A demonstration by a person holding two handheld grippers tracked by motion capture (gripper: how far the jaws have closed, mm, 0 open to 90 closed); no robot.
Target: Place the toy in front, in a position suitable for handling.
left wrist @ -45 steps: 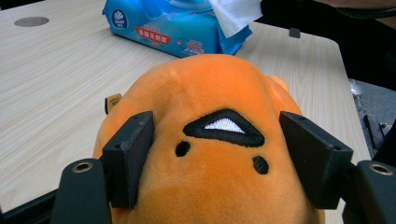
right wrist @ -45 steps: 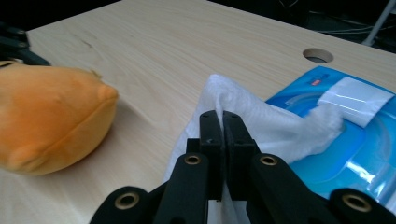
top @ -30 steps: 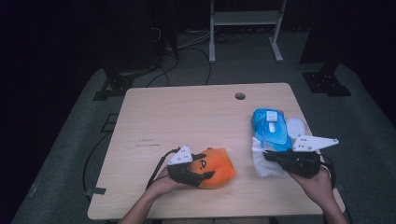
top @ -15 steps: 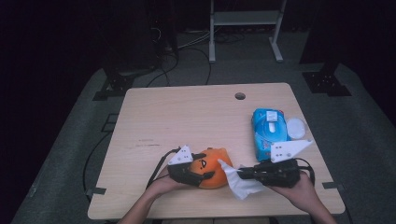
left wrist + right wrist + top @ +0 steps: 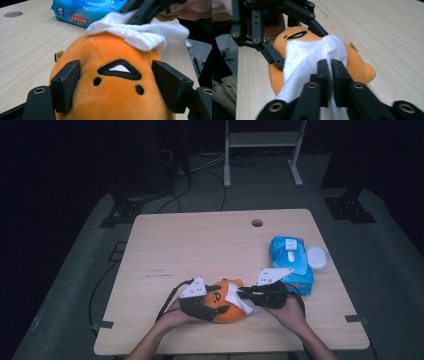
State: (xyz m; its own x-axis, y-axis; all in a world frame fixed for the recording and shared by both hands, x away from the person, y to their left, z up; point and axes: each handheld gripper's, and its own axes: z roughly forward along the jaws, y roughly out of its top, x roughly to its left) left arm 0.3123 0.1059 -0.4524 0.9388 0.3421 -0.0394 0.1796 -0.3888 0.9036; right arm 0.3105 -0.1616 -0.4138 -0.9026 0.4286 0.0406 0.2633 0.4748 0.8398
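Two grippers worked at one orange plush toy (image 5: 226, 307), which lay on the wooden table (image 5: 200, 250) near its front edge, well short of the round hole (image 5: 257, 223) at the far side. Much of the toy was hidden: in the high view the left gripper (image 5: 216, 308) and a white wipe (image 5: 239, 299) covered most of it, and in the left gripper view its lower body was cut off by the frame edge. The toy's small tag (image 5: 59, 55) was too small to read.

The left gripper (image 5: 120, 82) clasped the toy's face, one black pad pressed against each cheek, with the embroidered mouth and two dot eyes between them. To the toy's right, the right gripper (image 5: 246, 293) reached in over its top. Its jaws (image 5: 331, 72) stood close together and pinched a fold of the one wipe (image 5: 312, 57), which draped over the top of the toy; those jaws had just been opening slightly, yet the cloth sat gripped between them.

Beyond the toy, to its right, lay one blue pack of wipes (image 5: 291, 262), its far end cut off in the left gripper view. One round white lid (image 5: 317, 257) sat just beside that pack. Both of the person's hands came in below the toy, the sleeves lost in the dark.
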